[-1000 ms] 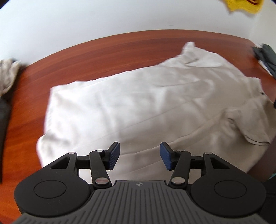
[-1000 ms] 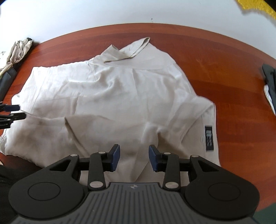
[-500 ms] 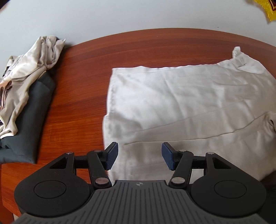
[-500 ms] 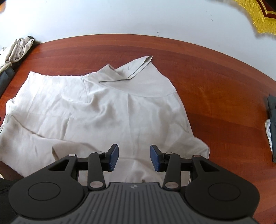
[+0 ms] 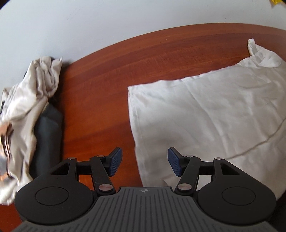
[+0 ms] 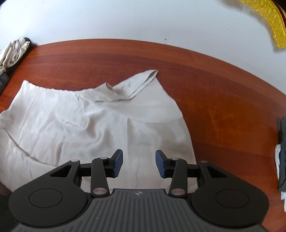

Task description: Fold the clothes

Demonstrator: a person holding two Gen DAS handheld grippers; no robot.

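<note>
left gripper [image 5: 144,161]: hanging with jaws apart, nothing between the pads, above the shirt's left edge
right gripper [image 6: 139,164]: also gaping empty, hovering over the shirt's right part
beige shirt [image 6: 89,128]: lying spread flat on the table [image 6: 223,107], one sleeve [image 6: 135,85] folded inward
clothes pile [image 5: 28,110]: sitting at the table's far left edge

A plain indoor room, likely a home. A reddish wooden table [image 6: 223,100] stands against a bare white wall [image 6: 125,19], with heaped clothes [image 5: 26,110] and yellow fringed fabric [image 6: 268,16].
</note>
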